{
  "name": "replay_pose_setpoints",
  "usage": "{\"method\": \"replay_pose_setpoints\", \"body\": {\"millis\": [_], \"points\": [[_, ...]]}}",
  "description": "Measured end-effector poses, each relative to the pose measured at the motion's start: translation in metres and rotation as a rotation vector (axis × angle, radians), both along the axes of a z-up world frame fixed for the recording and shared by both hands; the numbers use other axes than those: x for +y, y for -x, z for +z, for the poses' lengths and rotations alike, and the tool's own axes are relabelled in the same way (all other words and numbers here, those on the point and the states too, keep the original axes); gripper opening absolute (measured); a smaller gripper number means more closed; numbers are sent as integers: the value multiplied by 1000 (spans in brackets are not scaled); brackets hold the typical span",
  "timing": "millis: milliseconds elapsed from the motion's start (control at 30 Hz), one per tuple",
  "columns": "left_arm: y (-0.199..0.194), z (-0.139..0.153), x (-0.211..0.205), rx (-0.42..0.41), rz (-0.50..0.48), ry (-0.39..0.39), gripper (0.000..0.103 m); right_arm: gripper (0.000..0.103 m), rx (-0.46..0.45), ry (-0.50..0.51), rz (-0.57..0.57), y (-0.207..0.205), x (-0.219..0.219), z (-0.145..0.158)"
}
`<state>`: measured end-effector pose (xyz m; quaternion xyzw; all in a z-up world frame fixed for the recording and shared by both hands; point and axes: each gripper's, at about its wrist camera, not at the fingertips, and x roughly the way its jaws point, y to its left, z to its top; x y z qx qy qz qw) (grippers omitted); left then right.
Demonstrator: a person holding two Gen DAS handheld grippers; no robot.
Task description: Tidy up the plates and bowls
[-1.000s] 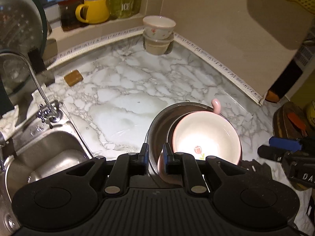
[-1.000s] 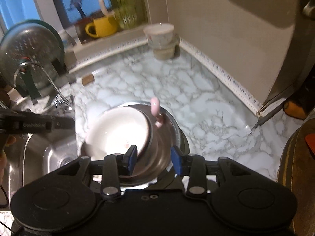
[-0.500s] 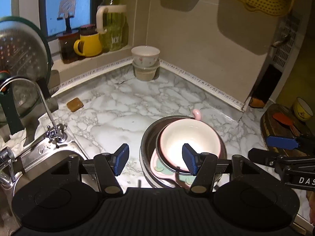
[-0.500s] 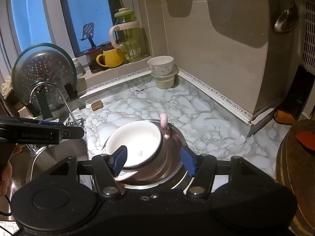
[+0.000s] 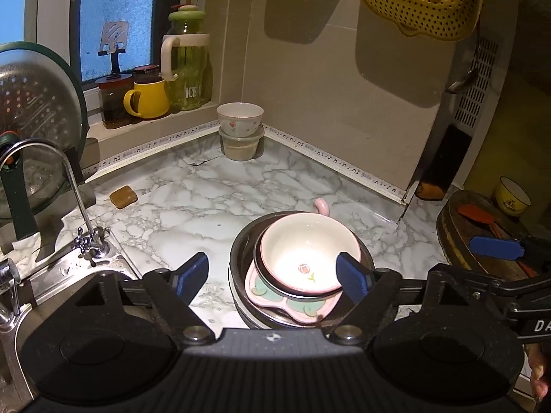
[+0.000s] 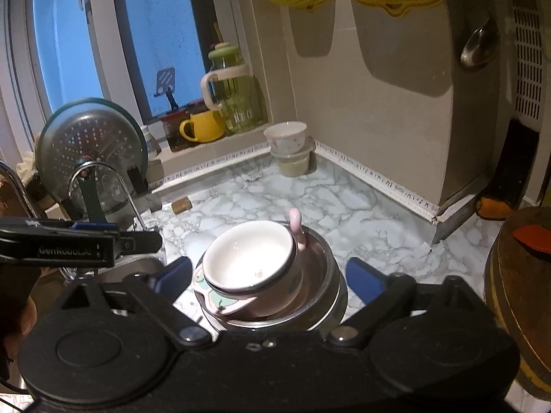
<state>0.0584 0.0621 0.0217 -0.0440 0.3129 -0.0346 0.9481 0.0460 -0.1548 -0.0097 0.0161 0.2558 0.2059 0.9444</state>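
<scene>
Left gripper (image 5: pixel 273 277) and right gripper (image 6: pixel 268 273): jaws have just been opening, now released, nothing gripped. Pink bowl (image 5: pixel 303 253) sits nested on the pink plate (image 5: pixel 292 301) inside the steel basin (image 5: pixel 241 244), stacked at 12 o'clock, apparently consolidating dishes.

— What do you have stacked there?
— You've a steel basin (image 5: pixel 241 258) on the marble, a pink and green leaf-shaped plate (image 5: pixel 292 304) tilted in it, and a white bowl (image 5: pixel 303 258) with a tulip print upright on top.
— Anything else?
— At your twelve o'clock, in the corner, a second flowered bowl (image 5: pixel 240 119) sits on a tub (image 5: pixel 241 146).
</scene>
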Motion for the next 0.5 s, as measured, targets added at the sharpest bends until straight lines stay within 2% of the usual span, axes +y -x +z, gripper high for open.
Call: {"method": "replay_pose_setpoints", "body": {"millis": [100,167,200,500], "points": [[5,-2,-2,-14,-8,4,86,102,-31,-4,-4,8,0,1],[7,-4,-1,-19,-14,23,99,102,-45,-16,-5,11,-2,1],[9,-5,-1,-24,-18,32,102,102,-49,-21,-9,13,-3,1],[16,-7,-4,-47,-20,18,103,103,-50,-53,-38,18,-9,-6]]}}
